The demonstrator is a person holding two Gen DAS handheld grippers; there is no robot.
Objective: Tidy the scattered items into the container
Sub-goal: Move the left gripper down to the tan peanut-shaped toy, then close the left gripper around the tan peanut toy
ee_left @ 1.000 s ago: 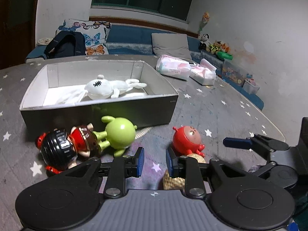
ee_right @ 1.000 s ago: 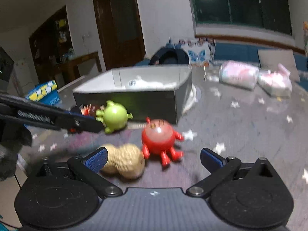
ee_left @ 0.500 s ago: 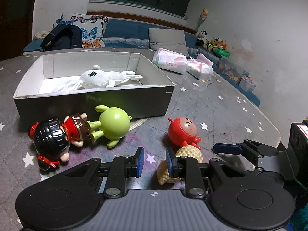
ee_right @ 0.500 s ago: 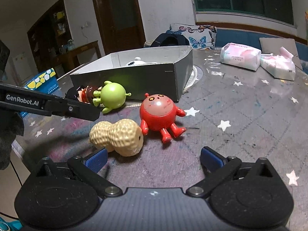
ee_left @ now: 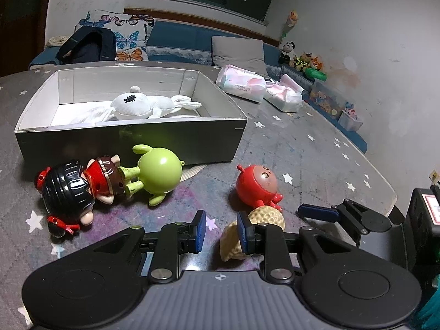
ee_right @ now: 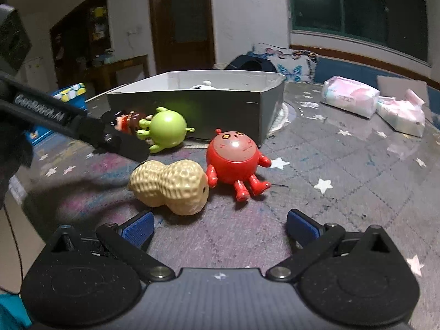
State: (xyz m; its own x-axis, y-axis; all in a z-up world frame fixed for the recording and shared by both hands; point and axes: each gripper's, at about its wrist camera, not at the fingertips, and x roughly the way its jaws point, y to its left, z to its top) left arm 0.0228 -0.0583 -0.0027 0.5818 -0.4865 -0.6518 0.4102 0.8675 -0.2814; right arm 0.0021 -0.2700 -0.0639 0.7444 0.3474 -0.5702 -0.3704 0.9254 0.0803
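Grey quilted cloth point(ee_left: 297, 148) with white stars, spread over the table ahead of both tongs; beyond it a blue sofa point(ee_left: 192, 41) with a butterfly cushion point(ee_left: 123, 29), a dark window and a white wall. Wooden door point(ee_right: 181, 22) far ahead of the right tongs.

Cardboard box point(ee_left: 132, 140), grey outside and white inside, open-topped, straight ahead of the left tongs point(ee_left: 221, 232); soft white plush toy point(ee_left: 137, 106) lying inside. Two crinkly plastic tissue packs point(ee_left: 242, 85) far ahead to the right, well apart from the box.

Glossy black-haired doll point(ee_left: 71, 192) on its side ahead-left of the left tongs, just beside a smooth round green figure point(ee_left: 159, 174). Shiny red round figure point(ee_right: 233, 156) with stubby legs ahead of the right tongs point(ee_right: 220, 227), touching a bumpy tan peanut toy point(ee_right: 170, 185) at its left. All four outside the box, on the cloth.

Left tongs tilted downward, partly spread, nothing pinched, right pad in front of the peanut. Right tongs tilted downward, spread wide, empty, peanut and red figure just ahead.
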